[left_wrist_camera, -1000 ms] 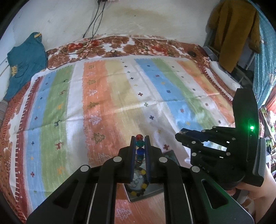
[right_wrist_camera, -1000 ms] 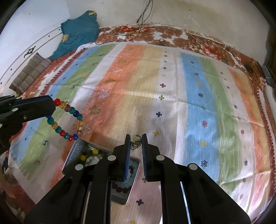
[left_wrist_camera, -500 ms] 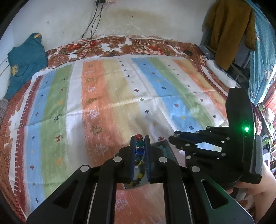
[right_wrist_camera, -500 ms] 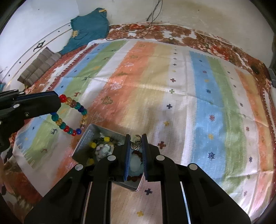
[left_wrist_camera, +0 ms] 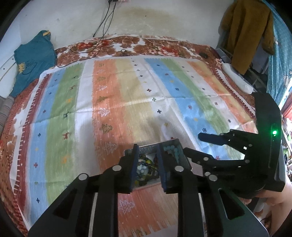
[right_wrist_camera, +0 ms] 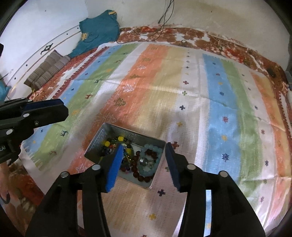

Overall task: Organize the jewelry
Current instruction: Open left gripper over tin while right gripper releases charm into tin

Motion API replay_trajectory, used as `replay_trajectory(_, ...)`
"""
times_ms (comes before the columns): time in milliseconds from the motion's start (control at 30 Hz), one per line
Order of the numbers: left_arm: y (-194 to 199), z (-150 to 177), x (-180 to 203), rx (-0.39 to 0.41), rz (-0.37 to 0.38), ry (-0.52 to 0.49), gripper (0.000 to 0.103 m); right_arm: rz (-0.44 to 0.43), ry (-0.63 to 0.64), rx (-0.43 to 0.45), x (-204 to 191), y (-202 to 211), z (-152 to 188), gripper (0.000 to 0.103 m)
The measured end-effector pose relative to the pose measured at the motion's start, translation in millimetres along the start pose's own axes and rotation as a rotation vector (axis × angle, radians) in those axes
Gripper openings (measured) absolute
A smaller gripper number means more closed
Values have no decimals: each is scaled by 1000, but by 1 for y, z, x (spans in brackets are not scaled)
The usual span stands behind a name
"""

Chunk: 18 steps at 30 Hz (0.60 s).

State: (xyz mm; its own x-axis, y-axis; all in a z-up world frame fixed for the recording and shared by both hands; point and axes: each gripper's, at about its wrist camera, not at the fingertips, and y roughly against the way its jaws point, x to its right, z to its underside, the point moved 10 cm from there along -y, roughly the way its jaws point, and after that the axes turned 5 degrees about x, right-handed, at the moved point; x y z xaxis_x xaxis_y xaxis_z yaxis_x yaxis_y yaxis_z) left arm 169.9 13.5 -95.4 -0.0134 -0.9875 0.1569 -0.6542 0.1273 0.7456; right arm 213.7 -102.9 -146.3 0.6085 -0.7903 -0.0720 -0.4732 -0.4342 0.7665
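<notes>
Both grippers: left (left_wrist_camera: 147, 160) and right (right_wrist_camera: 143, 160) spread, empty.
Tin (right_wrist_camera: 102, 135): holds beads (right_wrist_camera: 152, 156).
Left: nothing loose on blanket (right_wrist_camera: 182, 82); likely finished.

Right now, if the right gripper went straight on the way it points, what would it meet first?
Probably the metal tin: the right gripper, open, frames the pale blue bead bracelet and dark red beads inside it. Depth is unclear, so the bracelets or the tin's rim could come first.

Striped cloth (left_wrist_camera: 127, 94) over floral bedcover (left_wrist_camera: 146, 45); stained white wall (left_wrist_camera: 146, 16); mustard garment (left_wrist_camera: 246, 31) hanging.
</notes>
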Motion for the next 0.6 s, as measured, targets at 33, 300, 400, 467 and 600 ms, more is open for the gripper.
replay_trajectory(33,2,2,0,4,3,1,28,2,2,8,0,3,0,53)
replay_trajectory(300,18,18,6,16,13,-17,48,-15,1,57,-3,33,13,62)
replay_trajectory(400,24,24,7,24,15,-22,56,-15,8,78,-5,43,17,66)
replay_trajectory(467,27,28,7,28,13,-23,61,-18,2,103,-5,51,18,67)
replay_trajectory(600,33,35,7,41,-10,-36,74,-41,0,135,-9,64,24,72)
